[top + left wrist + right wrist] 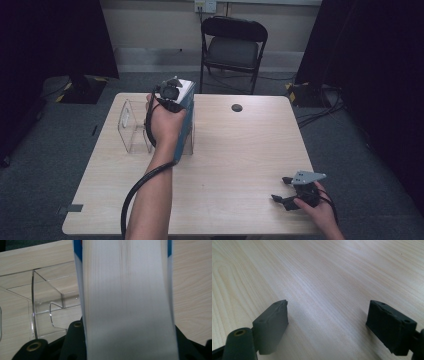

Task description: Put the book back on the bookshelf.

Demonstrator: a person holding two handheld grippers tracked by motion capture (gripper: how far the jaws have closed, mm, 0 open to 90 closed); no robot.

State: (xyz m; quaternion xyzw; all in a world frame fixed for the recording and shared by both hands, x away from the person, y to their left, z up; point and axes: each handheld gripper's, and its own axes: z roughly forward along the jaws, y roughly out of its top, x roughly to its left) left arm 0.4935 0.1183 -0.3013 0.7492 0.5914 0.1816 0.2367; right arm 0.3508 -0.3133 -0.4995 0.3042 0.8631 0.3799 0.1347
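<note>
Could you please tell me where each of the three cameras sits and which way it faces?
High view: above the person's side, looking forward and down at the table; forearms, left gripper and right gripper show.
Left gripper view: rides that gripper, facing the held book and clear stand; both also in the high view.
Right gripper view: faces bare tabletop between open jaws.

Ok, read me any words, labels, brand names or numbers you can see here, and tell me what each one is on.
None can be read.
Book in the left claw: blue cover and white page edges, no legible print.
Clear holder: no label.
Table: plain wood grain.
</note>
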